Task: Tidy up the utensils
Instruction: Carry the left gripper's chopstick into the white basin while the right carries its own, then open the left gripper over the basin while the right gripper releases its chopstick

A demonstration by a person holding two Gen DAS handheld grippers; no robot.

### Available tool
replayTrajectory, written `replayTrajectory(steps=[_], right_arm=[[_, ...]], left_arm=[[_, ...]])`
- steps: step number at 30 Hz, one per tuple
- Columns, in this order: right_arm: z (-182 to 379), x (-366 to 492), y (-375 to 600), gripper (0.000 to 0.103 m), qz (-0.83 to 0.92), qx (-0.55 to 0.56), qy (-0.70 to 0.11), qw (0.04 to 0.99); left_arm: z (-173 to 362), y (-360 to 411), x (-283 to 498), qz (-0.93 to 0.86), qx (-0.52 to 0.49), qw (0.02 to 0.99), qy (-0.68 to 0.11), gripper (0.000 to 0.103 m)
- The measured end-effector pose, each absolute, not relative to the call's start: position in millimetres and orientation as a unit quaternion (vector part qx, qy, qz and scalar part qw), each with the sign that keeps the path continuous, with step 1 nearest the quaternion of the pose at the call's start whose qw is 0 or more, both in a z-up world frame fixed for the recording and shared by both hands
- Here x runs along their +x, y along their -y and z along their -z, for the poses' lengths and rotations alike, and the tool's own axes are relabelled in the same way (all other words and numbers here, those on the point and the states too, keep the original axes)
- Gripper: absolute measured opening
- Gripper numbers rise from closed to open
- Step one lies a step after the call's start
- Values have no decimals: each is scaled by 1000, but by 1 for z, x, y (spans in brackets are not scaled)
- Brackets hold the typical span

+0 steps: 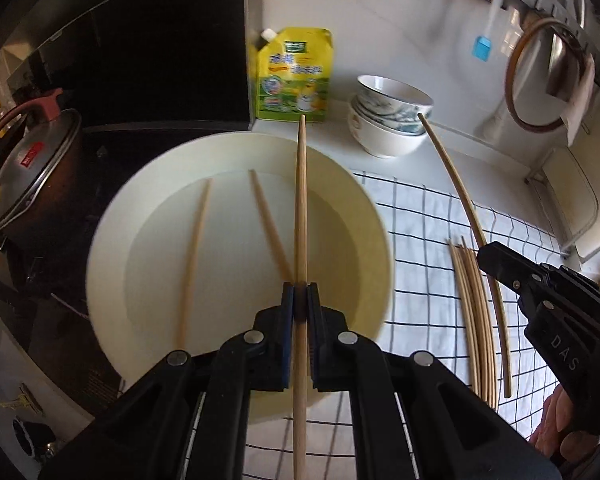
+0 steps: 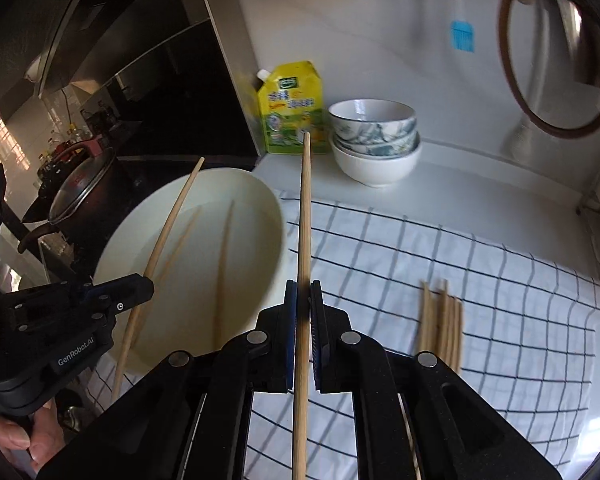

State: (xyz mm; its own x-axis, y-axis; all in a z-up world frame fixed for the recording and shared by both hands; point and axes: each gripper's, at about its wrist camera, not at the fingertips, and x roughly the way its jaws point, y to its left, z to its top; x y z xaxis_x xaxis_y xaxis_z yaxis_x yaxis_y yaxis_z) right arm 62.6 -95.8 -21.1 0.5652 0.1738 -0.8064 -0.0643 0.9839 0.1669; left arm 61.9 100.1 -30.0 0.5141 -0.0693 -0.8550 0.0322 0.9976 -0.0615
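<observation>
My left gripper (image 1: 300, 292) is shut on a wooden chopstick (image 1: 301, 208) and holds it over a cream basin (image 1: 108, 240) of water. Two more chopsticks (image 1: 194, 252) lie in the basin. My right gripper (image 2: 303, 290) is shut on another chopstick (image 2: 305, 216), held above the checked cloth (image 2: 500, 280) beside the basin (image 2: 268, 208). A bundle of several chopsticks (image 2: 440, 324) lies on the cloth to the right; it also shows in the left wrist view (image 1: 474, 312). The left gripper shows at the left of the right wrist view (image 2: 150, 280), and the right gripper shows in the left wrist view (image 1: 480, 254).
A yellow refill pouch (image 1: 294, 76) and stacked bowls (image 1: 392, 120) stand at the back of the counter. A lidded pot (image 1: 32, 176) sits on the dark stove at left. A blue brush (image 1: 482, 46) and a round-framed strainer (image 1: 548, 76) hang on the right wall.
</observation>
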Motion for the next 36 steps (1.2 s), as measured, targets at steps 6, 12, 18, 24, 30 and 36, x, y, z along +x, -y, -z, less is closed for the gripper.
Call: replayTrajectory(steps=[6, 12, 18, 24, 30, 36], right_arm=[[36, 114, 35, 7, -105, 57, -473, 873], [75, 137, -5, 6, -108, 46, -510, 852], [108, 150, -21, 6, -101, 38, -543, 833], [123, 152, -23, 7, -87, 37, -557, 825], [119, 151, -19, 20, -77, 36, -549, 831], [106, 143, -13, 25, -74, 36, -536, 840]], left_arm=[[34, -156, 87, -3, -23, 874, -485, 7], [68, -178, 112, 0, -29, 859, -510, 7], [96, -187, 126, 4, -29, 846, -532, 7], [112, -190, 131, 9, -27, 837, -546, 8], [114, -193, 130, -1, -23, 829, -559, 21], [101, -201, 118, -18, -34, 844, -535, 68]])
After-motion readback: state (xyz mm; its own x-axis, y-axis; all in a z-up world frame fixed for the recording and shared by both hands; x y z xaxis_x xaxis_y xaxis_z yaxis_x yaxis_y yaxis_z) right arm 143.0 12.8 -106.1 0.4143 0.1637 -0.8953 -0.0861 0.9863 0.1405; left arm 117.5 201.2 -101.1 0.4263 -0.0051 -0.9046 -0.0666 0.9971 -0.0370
